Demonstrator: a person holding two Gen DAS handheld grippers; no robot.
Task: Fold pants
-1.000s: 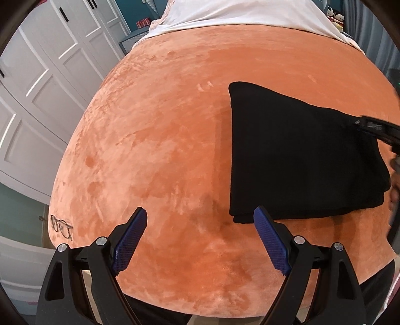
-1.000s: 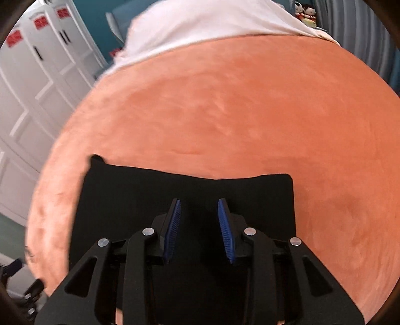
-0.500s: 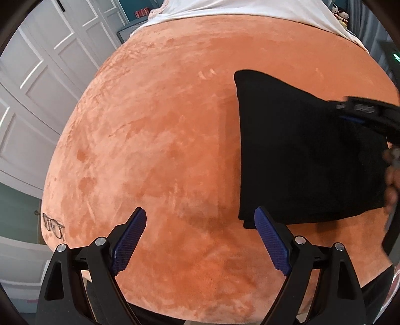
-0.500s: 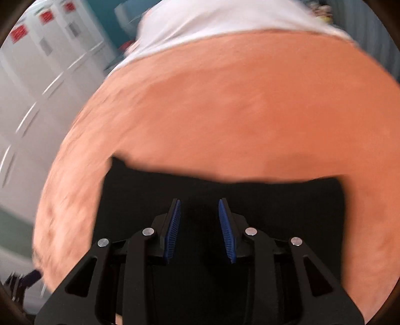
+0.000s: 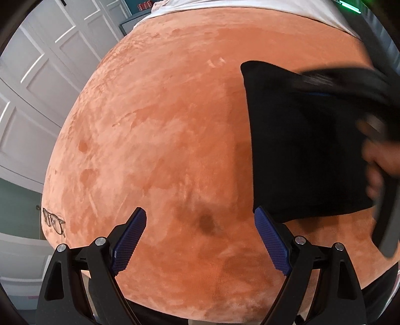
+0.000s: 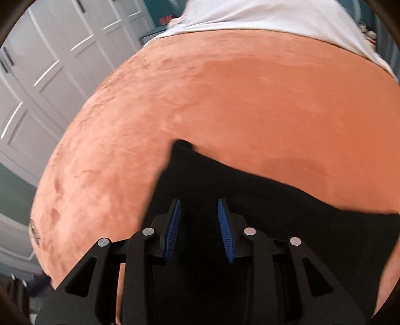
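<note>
The black pants (image 5: 302,150) lie folded into a flat rectangle on the orange plush bed cover (image 5: 162,125), at the right of the left wrist view. My left gripper (image 5: 200,225) is wide open and empty, just left of the pants' near left corner. My right gripper (image 6: 199,212) hovers over the pants (image 6: 250,205) with its jaws partly open and nothing between them. In the left wrist view it shows blurred over the pants' right side (image 5: 350,82).
White wardrobe doors (image 5: 37,87) stand left of the bed. A pair of glasses (image 5: 53,221) lies at the bed's left edge. A white sheet (image 6: 262,17) covers the far end of the bed.
The right gripper has swung left and forward over the pants, its jaws unchanged. The left gripper has moved slightly closer to the pants' near corner and stays open.
</note>
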